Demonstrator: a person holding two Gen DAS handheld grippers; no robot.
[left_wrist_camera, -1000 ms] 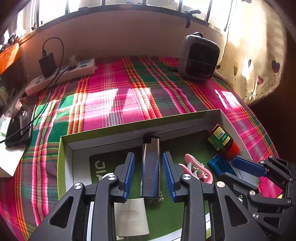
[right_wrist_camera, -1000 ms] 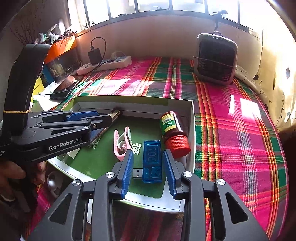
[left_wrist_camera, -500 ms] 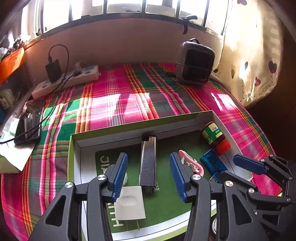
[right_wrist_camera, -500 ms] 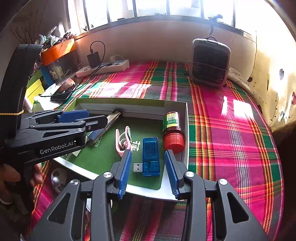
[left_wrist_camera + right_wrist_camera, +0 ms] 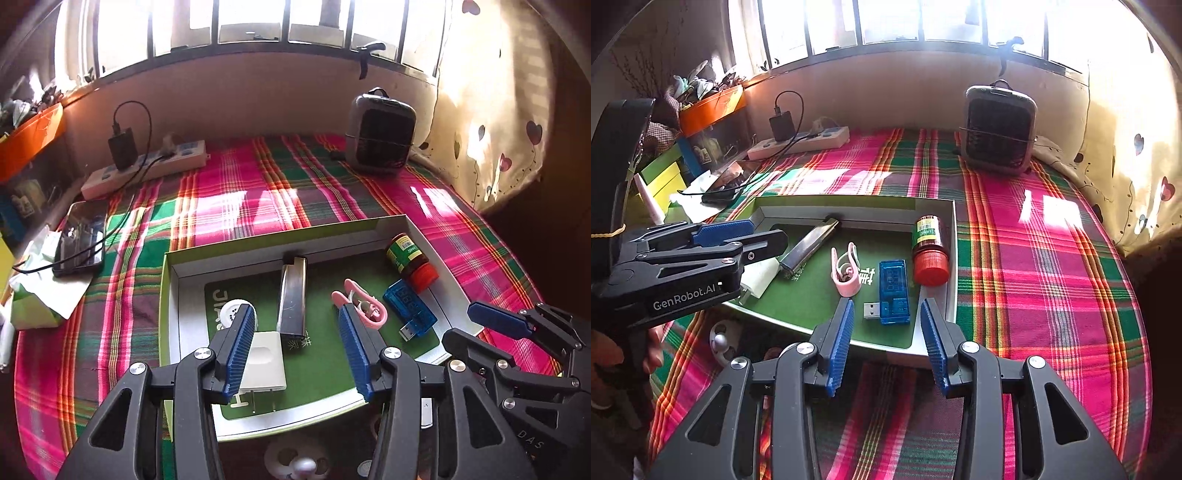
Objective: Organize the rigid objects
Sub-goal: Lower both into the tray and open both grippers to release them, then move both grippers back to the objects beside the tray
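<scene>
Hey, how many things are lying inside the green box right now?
6: white round piece far left, white charger beside it, dark lighter center, pink clip, blue USB tester, red-capped bottle at right. Fingers may hide more.

Left gripper (image 5: 297,345): matte black plastic linkage arms with silver round screws, ribbed blue rubber fingers (image 5: 240,349), white "GenRobot.AI" lettering on its side, a yellow rubber band around its handle; right gripper (image 5: 886,345) is built alike; bare skin shows at the left hand (image 5: 605,360)
</scene>
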